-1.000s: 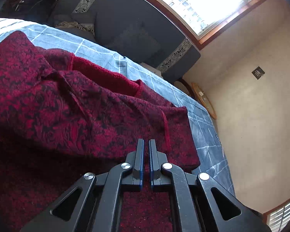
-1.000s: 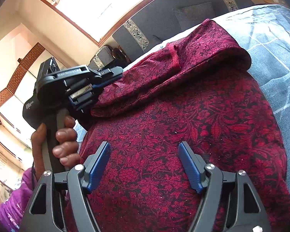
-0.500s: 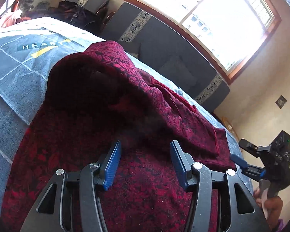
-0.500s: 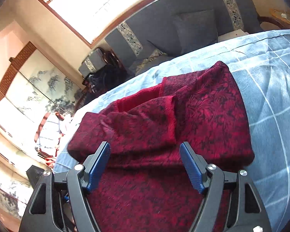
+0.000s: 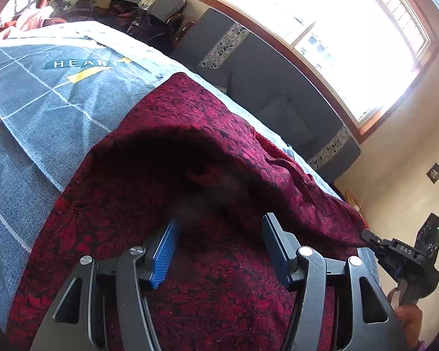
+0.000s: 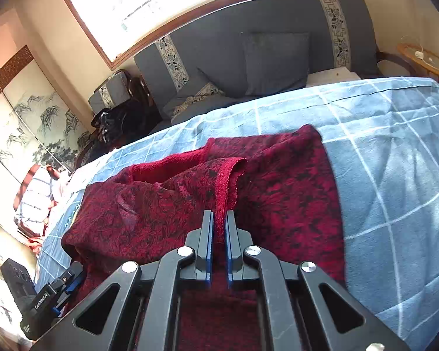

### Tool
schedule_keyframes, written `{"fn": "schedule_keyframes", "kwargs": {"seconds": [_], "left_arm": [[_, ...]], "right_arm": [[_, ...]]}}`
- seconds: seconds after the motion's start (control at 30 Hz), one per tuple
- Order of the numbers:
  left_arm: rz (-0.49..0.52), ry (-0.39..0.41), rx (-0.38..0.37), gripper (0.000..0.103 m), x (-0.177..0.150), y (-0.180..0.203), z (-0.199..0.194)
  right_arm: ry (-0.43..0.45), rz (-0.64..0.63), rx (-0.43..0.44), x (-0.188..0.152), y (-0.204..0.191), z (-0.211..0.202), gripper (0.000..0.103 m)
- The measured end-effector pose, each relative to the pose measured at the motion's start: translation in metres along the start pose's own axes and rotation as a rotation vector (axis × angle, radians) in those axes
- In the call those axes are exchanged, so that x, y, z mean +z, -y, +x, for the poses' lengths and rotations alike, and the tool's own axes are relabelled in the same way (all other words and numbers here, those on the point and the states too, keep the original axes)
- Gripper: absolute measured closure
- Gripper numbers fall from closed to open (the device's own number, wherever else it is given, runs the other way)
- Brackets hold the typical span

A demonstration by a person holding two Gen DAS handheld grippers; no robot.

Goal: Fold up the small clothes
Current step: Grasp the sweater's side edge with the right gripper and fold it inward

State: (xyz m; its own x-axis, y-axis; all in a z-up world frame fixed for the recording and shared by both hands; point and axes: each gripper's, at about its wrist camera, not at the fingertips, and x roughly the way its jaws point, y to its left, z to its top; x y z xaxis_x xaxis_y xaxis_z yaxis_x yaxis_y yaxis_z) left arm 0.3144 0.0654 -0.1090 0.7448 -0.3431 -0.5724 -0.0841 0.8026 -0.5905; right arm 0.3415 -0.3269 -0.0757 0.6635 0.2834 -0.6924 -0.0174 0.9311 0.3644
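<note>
Red patterned garment (image 6: 278,181) lies partly folded on the bed's blue checked cover (image 6: 395,152). Right claw (image 6: 218,228) has just closed, pinching a hemmed edge of the cloth that rises between its pads. Left claw (image 5: 219,245) has been opening; its jaws stand apart just above the fabric, gripping nothing. A grey sofa (image 6: 278,44) sits under the window (image 5: 336,20).
</note>
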Motion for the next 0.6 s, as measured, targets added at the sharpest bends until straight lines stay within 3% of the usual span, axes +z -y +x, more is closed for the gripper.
{"fn": "schedule_keyframes", "kwargs": {"seconds": [0.2,0.6], "left_arm": [[0.021,0.016,0.016,0.043,-0.001,0.003,-0.003],[-0.017,0.028,0.052,0.043,0.002,-0.007,-0.002]], "right_arm": [[-0.06,-0.005,-0.021,-0.01,0.017,0.011,0.096],[-0.04,0.076,-0.031,-0.025,0.035,0.036,0.098]]}}
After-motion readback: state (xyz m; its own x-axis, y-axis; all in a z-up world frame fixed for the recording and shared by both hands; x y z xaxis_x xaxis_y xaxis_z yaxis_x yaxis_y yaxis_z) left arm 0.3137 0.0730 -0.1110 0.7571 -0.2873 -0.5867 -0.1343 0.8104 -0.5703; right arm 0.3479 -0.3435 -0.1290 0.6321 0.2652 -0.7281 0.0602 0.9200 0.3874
